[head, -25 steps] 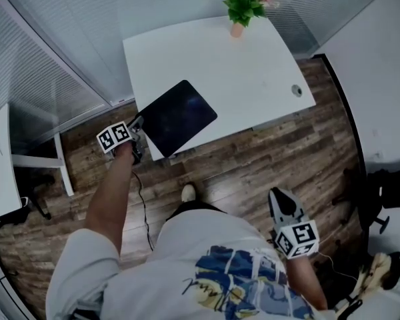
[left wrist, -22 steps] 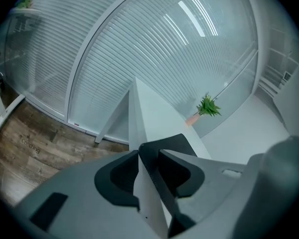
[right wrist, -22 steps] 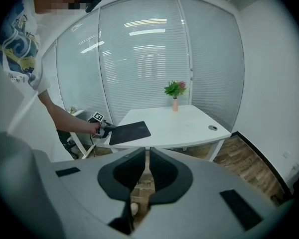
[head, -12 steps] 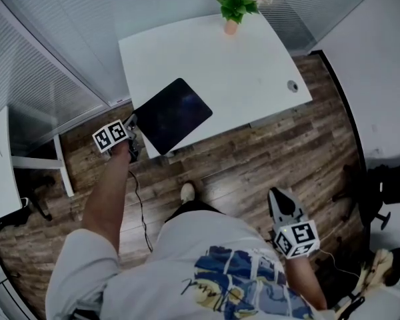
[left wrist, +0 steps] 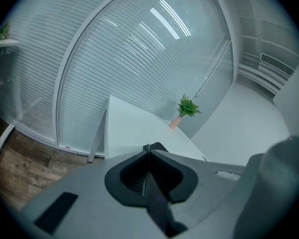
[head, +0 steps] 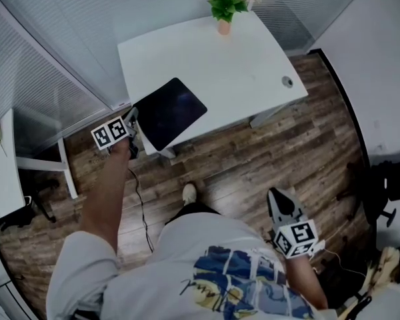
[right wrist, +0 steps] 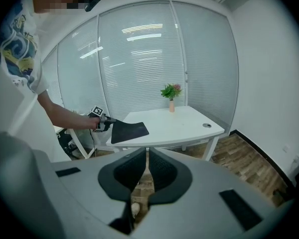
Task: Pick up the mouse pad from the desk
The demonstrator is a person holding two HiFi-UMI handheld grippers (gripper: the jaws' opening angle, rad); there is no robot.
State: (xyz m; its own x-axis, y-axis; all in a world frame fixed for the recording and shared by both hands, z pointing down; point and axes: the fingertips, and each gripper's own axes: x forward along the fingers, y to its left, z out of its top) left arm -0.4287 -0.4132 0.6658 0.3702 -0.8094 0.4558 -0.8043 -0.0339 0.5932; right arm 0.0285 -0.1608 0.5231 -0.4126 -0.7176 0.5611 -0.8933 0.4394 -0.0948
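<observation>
The left claw [head: 134,119] has just been closing, and its jaws now stand pressed together on the corner of the mouse pad [head: 170,112]. In the left gripper view the pad shows as only a thin dark edge caught between the black pads. The dark pad is at the near left corner of the white table [head: 233,59], reaching past the table's near edge. In the right gripper view it sits tilted, with the clamped corner raised above the tabletop. Whether its far edge touches the table I cannot tell. The right claw [head: 277,195] hangs well apart from the table, low by the person's side over the wood floor [head: 253,159]. Its jaws are drawn almost together with only a thin slit between them, and nothing is in it. A potted plant [head: 225,4] stands at the table's far edge, and a round cable hole [head: 287,81] lies near the right edge. The rest of the tabletop is plain white.
</observation>
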